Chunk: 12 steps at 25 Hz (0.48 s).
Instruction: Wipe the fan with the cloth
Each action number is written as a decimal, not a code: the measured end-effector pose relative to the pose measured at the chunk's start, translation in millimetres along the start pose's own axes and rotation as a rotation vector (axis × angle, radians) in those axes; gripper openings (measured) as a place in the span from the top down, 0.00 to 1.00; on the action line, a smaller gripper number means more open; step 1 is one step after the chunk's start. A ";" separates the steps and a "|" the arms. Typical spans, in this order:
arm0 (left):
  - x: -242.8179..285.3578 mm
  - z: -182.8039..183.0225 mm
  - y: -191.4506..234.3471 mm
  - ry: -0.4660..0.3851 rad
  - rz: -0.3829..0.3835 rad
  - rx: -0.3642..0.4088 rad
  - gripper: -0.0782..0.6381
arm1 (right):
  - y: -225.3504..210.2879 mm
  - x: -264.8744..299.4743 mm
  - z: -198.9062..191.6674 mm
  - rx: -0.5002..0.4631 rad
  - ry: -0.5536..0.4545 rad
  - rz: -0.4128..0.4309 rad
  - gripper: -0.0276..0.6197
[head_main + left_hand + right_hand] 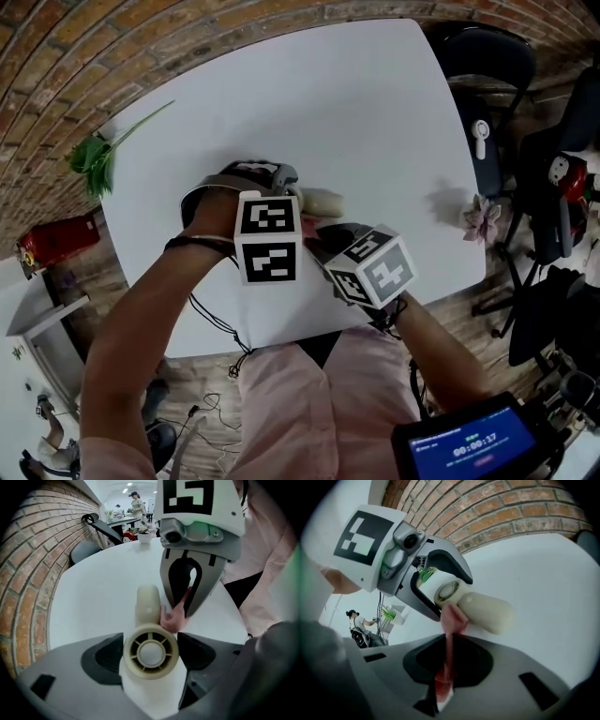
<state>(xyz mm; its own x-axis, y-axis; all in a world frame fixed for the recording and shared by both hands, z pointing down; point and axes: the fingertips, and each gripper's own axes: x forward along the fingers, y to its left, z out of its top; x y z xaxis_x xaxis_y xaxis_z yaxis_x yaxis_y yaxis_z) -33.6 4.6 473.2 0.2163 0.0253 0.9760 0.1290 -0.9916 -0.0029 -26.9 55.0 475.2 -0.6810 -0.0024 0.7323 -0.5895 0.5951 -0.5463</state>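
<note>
The left gripper [279,186] and right gripper [323,236] meet near the white table's [375,103] 6 o'clock edge, with bare top open toward 12 and 3 o'clock. In the left gripper view, wide-set jaws clasp the cream fan [150,652] by its round head, handle pointing to 12 o'clock. In the right gripper view, jaws pinch the pink cloth [448,653] tight, its end touching the fan at 12 o'clock.

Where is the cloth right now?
The cloth is pinched in the right gripper, its tip touching the cream fan beside its head, near the middle of the table in the head view.
</note>
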 end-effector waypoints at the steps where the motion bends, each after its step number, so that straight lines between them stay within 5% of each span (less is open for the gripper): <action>1: 0.4 -0.1 -0.3 0.002 -0.002 0.006 0.38 | -1.6 1.1 3.1 0.025 -0.009 -0.012 0.91; 12: 0.0 -1.4 -1.6 0.005 -0.003 0.024 0.38 | -14.1 3.3 21.7 0.383 -0.196 -0.061 0.91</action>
<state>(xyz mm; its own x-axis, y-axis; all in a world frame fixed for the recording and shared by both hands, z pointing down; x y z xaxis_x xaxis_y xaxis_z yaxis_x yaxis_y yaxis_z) -35.2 6.0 473.5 0.2107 0.0271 0.9772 0.1527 -0.9883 -0.0055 -30.3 29.2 476.5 -0.6880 -0.2028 0.6968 -0.7245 0.2476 -0.6433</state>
